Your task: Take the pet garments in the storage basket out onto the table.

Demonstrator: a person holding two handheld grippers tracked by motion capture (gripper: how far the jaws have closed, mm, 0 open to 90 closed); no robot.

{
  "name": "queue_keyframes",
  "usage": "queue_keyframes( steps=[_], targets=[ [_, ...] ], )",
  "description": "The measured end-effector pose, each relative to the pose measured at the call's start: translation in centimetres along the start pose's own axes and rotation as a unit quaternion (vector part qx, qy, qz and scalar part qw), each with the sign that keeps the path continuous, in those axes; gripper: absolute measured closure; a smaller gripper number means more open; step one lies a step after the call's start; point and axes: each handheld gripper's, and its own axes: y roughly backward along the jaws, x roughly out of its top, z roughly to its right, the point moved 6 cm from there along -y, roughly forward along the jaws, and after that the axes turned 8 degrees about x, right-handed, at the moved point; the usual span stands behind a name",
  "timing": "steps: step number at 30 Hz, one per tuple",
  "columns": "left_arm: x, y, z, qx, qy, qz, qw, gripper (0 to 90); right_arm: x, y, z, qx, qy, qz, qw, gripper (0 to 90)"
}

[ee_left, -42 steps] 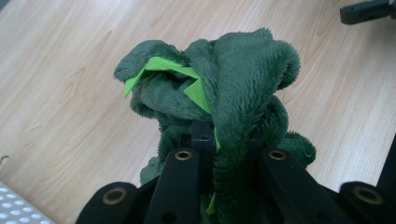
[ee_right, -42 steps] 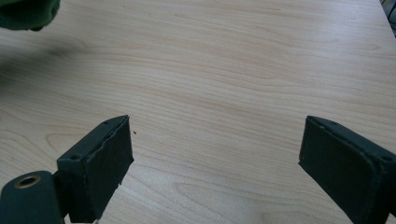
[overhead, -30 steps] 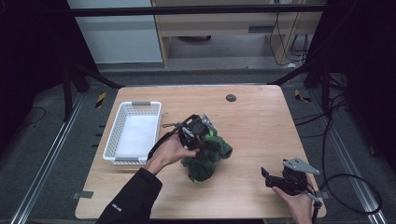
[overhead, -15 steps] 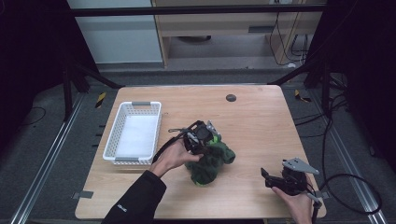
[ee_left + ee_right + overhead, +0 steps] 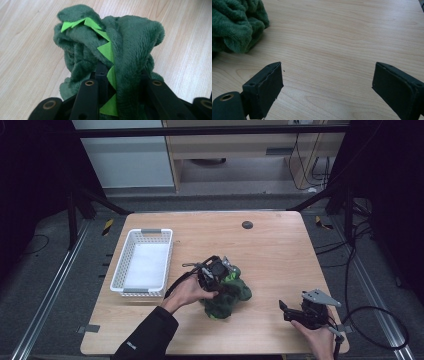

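Note:
A dark green plush toy [image 5: 229, 296] with light green felt spikes lies crumpled in the middle of the wooden table [image 5: 270, 250]. My left gripper [image 5: 219, 272] presses down into its top from the left, a hand wrapped around it. In the left gripper view the black jaws stand on either side of a thick fold of the plush toy [image 5: 130, 45] and pinch it; their tips are buried in the fur. My right gripper [image 5: 283, 311] rests near the table's front right, open, with bare wood between its jaws [image 5: 327, 80]. An edge of the plush toy [image 5: 232, 25] lies beyond it to the left.
A white plastic basket [image 5: 142, 232] stands at the table's left, holding nothing I can see. A small dark round disc [image 5: 247, 225] sits in the tabletop at the back. Cables trail off the table's right side.
My left gripper has moved down and a little toward the front, sinking into the plush toy, which has shifted slightly with it. The right gripper has stayed put.

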Motion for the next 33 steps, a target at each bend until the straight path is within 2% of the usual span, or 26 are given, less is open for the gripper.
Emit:
queue_keyframes(
  steps=[5, 11, 17, 25, 33],
  targets=[
    [-0.3, -0.3, 0.1, 0.003, -0.004, 0.005, 1.0000, 64.9, -0.1, 0.0, 0.0, 0.000, 0.000, -0.002, 1.0000, 9.5],
    [-0.5, -0.1, 0.1, 0.014, -0.008, 0.011, 0.9998, 49.6, 0.0, 0.0, 0.0, 0.000, 0.000, -0.001, 1.0000, 9.4],
    [-0.4, 0.7, 0.2, 0.022, -0.007, 0.036, 0.9991, 37.2, -0.1, 0.0, 0.0, -0.001, -0.002, -0.001, 1.0000, 9.1],
    [-0.3, 1.8, 0.7, 0.021, -0.007, 0.058, 0.9980, 31.2, -0.1, 0.0, 0.0, -0.001, -0.002, -0.002, 1.0000, 8.9],
    [-0.4, 3.3, 0.9, 0.027, 0.000, 0.087, 0.9959, 29.9, -0.1, 0.0, 0.0, -0.001, -0.003, -0.001, 1.0000, 8.8]
  ],
)
